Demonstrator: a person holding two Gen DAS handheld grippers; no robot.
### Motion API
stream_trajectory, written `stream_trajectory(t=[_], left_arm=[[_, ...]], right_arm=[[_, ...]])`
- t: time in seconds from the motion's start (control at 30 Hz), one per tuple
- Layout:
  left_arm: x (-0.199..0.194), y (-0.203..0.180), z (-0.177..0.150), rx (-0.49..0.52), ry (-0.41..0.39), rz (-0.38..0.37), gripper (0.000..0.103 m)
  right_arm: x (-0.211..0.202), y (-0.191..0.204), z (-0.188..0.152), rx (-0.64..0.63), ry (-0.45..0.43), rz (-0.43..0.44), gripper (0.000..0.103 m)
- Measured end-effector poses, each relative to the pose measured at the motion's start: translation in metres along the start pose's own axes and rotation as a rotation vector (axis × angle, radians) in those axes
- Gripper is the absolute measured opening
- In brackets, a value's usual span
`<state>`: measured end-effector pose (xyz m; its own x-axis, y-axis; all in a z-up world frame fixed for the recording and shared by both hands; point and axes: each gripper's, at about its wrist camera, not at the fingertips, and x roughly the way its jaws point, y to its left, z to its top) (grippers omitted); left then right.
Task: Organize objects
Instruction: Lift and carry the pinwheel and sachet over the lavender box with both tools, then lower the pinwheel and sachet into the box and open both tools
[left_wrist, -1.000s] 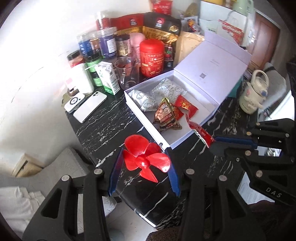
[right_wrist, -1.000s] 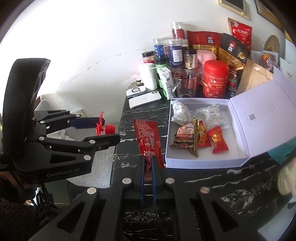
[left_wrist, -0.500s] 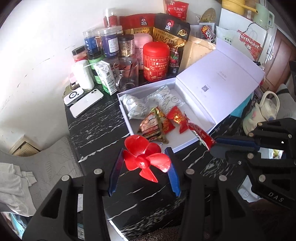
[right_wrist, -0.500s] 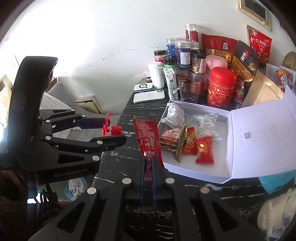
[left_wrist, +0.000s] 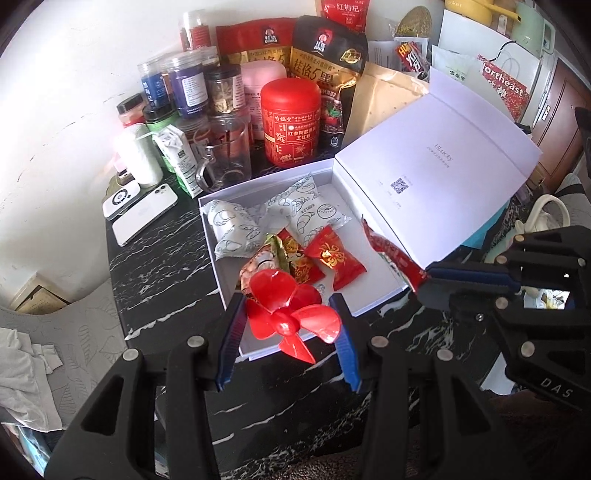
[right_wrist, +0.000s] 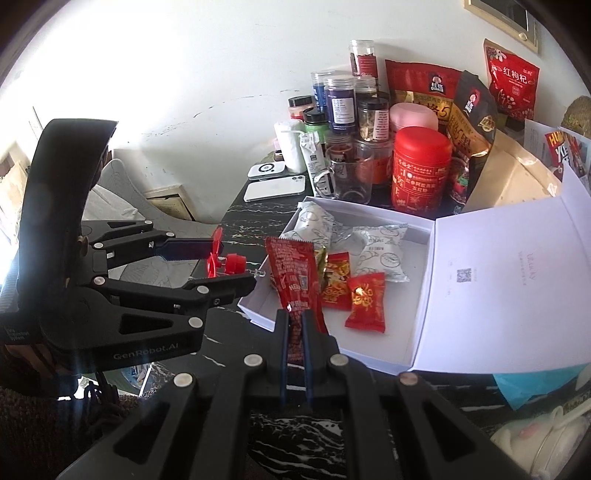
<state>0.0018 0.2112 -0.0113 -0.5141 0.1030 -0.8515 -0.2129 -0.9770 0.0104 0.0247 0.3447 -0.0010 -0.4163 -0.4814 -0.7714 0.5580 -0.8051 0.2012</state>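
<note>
Both pairs of jaws are closed on cargo: the left gripper (left_wrist: 288, 332) clamps a glossy red plastic propeller (left_wrist: 291, 317) by its blade edges between blue ribbed pads, and the right gripper (right_wrist: 295, 328) pinches the lower end of a long red foil sachet (right_wrist: 295, 280).

The propeller is rigid and lobed, its hub facing the camera; it sits above the near left corner of the white box (left_wrist: 236, 280). The sachet is flat and crinkled, its long axis running straight out from the fingers, free end over the box's near wall.

The box is smooth matte card, rectangular, its hinged lid (left_wrist: 443, 177) standing open at the right. Inside lie two white printed pillow packs (left_wrist: 306, 206) and several red and gold wrapped sweets (left_wrist: 334, 258). It rests on a black marble-veined table (left_wrist: 162, 266). Behind it stand a red tin (left_wrist: 290, 122), a glass mug (left_wrist: 221, 155), jars and pouches; a white phone (left_wrist: 144, 214) lies at left.
</note>
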Motion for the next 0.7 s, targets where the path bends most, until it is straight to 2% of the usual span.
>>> stream_trajectory(t=[0.47, 0.7], left_arm=[[0.047, 0.002, 0.036, -0.024, 0.057, 0.004, 0.044], [0.067, 0.003, 0.055, -0.011, 0.057, -0.013, 0.044]], right_arm=[[0.035, -0.045, 0.021, 0.032, 0.051, 0.036, 0.006], [0.055, -0.064, 0.034, 0.054, 0.070, 0.025, 0.007]])
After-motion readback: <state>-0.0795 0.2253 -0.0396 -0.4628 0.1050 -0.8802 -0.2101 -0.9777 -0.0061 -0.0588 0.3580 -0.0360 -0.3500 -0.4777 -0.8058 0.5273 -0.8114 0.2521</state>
